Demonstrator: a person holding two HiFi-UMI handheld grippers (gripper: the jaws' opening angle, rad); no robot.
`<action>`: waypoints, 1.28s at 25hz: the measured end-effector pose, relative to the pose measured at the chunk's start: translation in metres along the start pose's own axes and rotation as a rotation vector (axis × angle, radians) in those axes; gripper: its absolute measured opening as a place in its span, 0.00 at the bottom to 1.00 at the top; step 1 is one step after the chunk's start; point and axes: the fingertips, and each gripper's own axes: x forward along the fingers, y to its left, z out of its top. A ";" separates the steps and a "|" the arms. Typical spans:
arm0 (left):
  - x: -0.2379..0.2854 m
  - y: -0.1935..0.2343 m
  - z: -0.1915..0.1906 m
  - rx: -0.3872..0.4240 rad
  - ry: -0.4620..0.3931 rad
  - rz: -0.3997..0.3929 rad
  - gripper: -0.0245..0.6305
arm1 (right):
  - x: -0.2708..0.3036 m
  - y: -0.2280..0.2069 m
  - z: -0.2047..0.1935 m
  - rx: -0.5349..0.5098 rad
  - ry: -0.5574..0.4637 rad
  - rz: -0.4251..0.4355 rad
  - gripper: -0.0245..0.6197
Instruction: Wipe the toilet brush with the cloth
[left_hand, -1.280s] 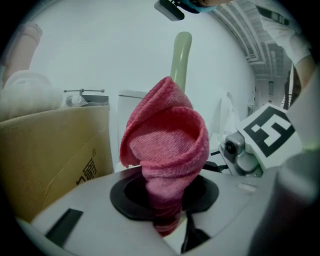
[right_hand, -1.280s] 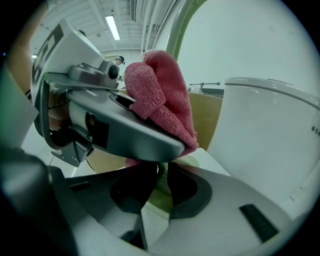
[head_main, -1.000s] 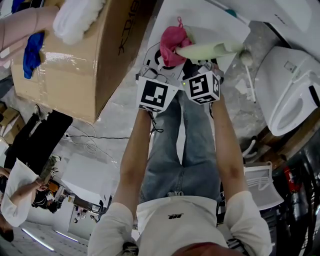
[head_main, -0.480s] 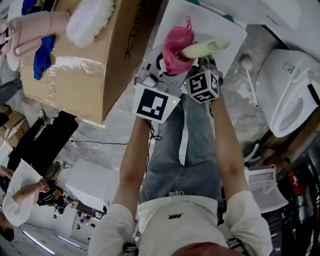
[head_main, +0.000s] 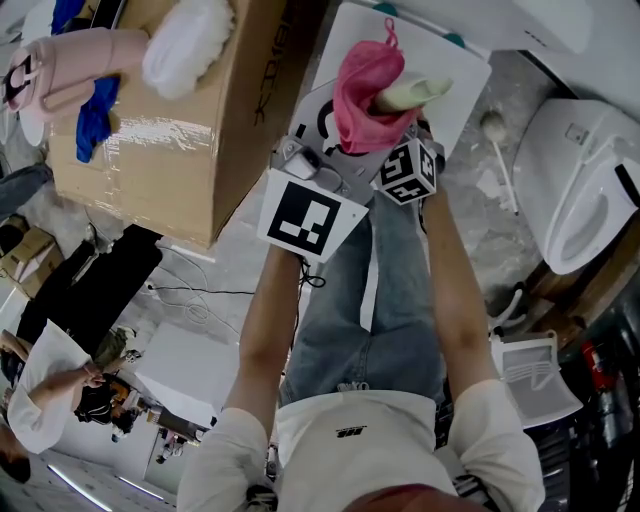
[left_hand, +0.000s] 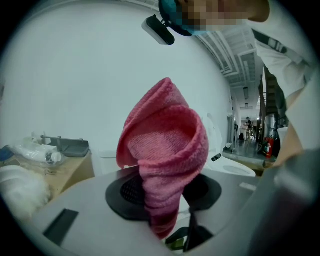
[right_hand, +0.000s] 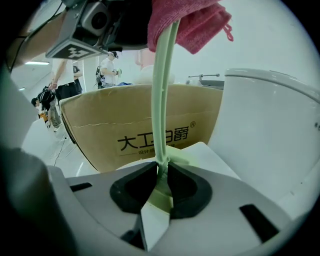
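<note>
The pale green toilet brush (head_main: 417, 93) juts out to the right of the pink cloth (head_main: 362, 88) in the head view. My right gripper (right_hand: 162, 176) is shut on the brush's (right_hand: 161, 95) lower end, and its thin stem rises away from the jaws. The cloth (right_hand: 189, 19) is wrapped round the stem's far part. My left gripper (left_hand: 162, 212) is shut on the cloth (left_hand: 165, 160), which stands bunched in a cone over the jaws. In the head view the left gripper (head_main: 342, 140) is beside the right gripper (head_main: 402, 128), both above the person's knees.
A large cardboard box (head_main: 190, 130) stands at the left, with a white fluffy item (head_main: 190, 45) and a blue rag (head_main: 95, 115) on it. A white toilet (head_main: 580, 180) is at the right. A second white brush (head_main: 497, 145) lies on the floor beside a white board (head_main: 445, 55).
My left gripper has risen with the pink cloth, drawing it along the brush toward its far end. The right gripper and the brush have stayed in place.
</note>
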 end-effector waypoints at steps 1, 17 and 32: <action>0.001 0.000 0.004 0.001 -0.004 -0.004 0.30 | 0.000 0.000 0.000 0.001 0.000 -0.001 0.14; -0.003 -0.001 0.017 0.005 -0.041 -0.054 0.32 | 0.000 0.000 0.000 0.004 -0.003 -0.006 0.14; 0.000 0.001 -0.076 -0.117 0.038 -0.012 0.24 | -0.002 0.002 0.006 -0.011 -0.036 -0.009 0.14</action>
